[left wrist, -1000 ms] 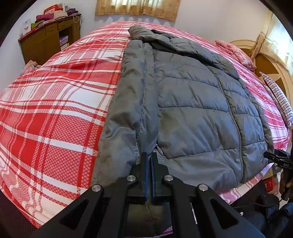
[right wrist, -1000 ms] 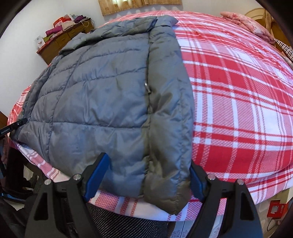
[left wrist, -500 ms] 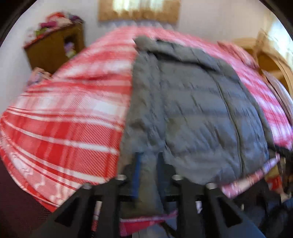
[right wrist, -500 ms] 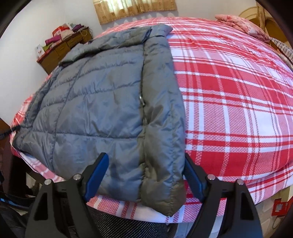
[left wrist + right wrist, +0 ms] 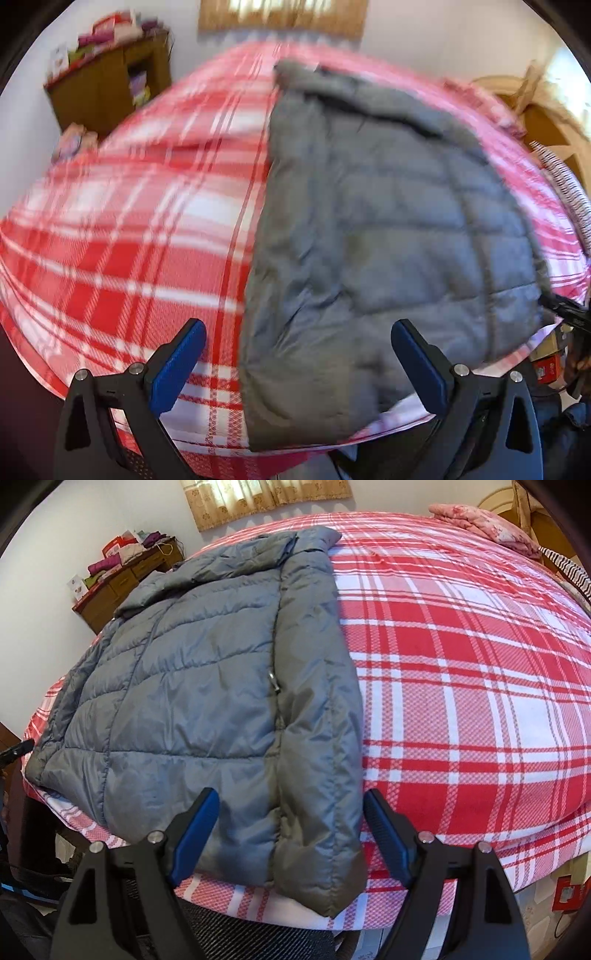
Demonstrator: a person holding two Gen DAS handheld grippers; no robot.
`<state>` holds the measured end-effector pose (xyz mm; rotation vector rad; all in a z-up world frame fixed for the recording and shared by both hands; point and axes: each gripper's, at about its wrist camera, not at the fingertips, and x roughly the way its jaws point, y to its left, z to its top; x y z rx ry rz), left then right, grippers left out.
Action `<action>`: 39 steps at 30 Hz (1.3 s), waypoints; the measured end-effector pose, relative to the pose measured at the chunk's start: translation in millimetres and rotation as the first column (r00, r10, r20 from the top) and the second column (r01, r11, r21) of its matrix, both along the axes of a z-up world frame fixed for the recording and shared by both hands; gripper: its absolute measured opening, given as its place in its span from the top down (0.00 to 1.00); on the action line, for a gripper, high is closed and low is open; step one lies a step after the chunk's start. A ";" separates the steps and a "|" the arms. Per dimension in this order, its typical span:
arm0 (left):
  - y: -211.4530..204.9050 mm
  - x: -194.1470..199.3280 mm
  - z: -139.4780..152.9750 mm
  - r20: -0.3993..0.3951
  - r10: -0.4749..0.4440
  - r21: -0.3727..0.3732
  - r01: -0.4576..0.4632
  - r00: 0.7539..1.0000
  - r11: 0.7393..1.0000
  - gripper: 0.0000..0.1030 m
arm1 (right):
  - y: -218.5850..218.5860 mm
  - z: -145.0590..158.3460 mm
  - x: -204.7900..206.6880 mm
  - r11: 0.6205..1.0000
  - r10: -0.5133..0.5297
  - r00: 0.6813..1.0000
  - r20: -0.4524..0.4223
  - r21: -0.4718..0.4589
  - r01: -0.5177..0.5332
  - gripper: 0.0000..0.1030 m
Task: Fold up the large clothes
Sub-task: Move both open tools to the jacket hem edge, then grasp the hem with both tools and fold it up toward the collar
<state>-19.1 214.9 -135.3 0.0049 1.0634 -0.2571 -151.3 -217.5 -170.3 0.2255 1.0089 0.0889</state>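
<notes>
A grey quilted puffer jacket (image 5: 388, 229) lies flat on a bed with a red and white plaid cover (image 5: 122, 236), both sleeves folded in along its sides. Its hem hangs over the bed's near edge. My left gripper (image 5: 298, 345) is open and empty, jaws wide apart around the jacket's left sleeve end without touching. The left wrist view is blurred. In the right wrist view the jacket (image 5: 192, 686) fills the left half. My right gripper (image 5: 291, 812) is open, its jaws either side of the right sleeve cuff (image 5: 321, 853) at the bed's edge (image 5: 480, 853).
A wooden dresser (image 5: 107, 88) with piled items stands at the far left wall. A curved wooden headboard (image 5: 554, 125), a striped pillow (image 5: 565, 188) and pink bedding (image 5: 484, 524) lie at the right end. A curtain (image 5: 266, 498) hangs on the far wall.
My left gripper, shut on the jacket's left sleeve end a second ago, has opened wide and let it go, pulling back a little. My right gripper stayed open and drew back slightly.
</notes>
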 end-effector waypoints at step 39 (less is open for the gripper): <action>-7.9 -18.3 -18.9 0.039 -0.057 -0.160 0.063 0.998 0.985 0.84 | 17.3 -17.1 1.2 0.991 0.096 0.995 -0.040 0.094 -0.091 0.83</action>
